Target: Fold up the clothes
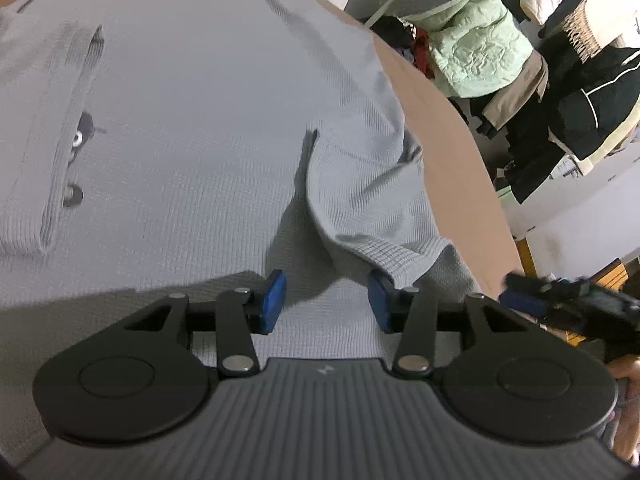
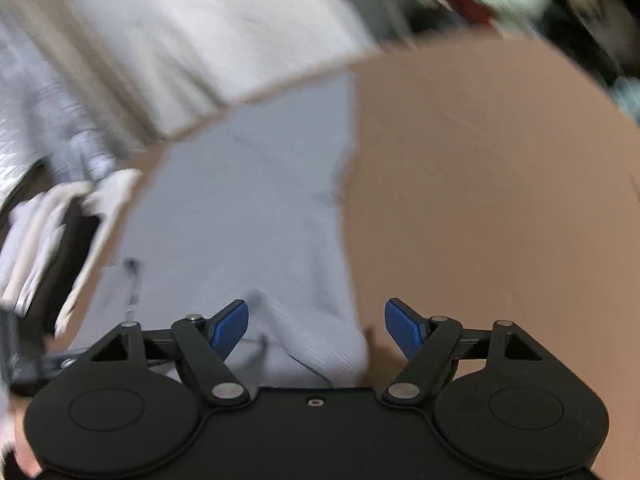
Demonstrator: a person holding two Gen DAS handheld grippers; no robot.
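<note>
A light grey waffle-knit shirt (image 1: 192, 112) lies spread on a brown table (image 1: 444, 128), its button placket (image 1: 74, 148) at the left. One short sleeve (image 1: 372, 208) is folded in over the body, its ribbed cuff just ahead of my left gripper (image 1: 326, 300), which is open and empty above the cloth. In the blurred right wrist view, the shirt (image 2: 248, 208) lies left of centre with its edge between my pads. My right gripper (image 2: 316, 330) is open and empty, low over the shirt's edge and the table (image 2: 500, 200). The right gripper also shows in the left wrist view (image 1: 560, 300).
A heap of other clothes (image 1: 520, 60), pale green, black and cream, is piled beyond the table's far right edge. A white cloth (image 2: 200, 32) and a grey garment (image 2: 48, 120) lie past the table's far edge in the right wrist view.
</note>
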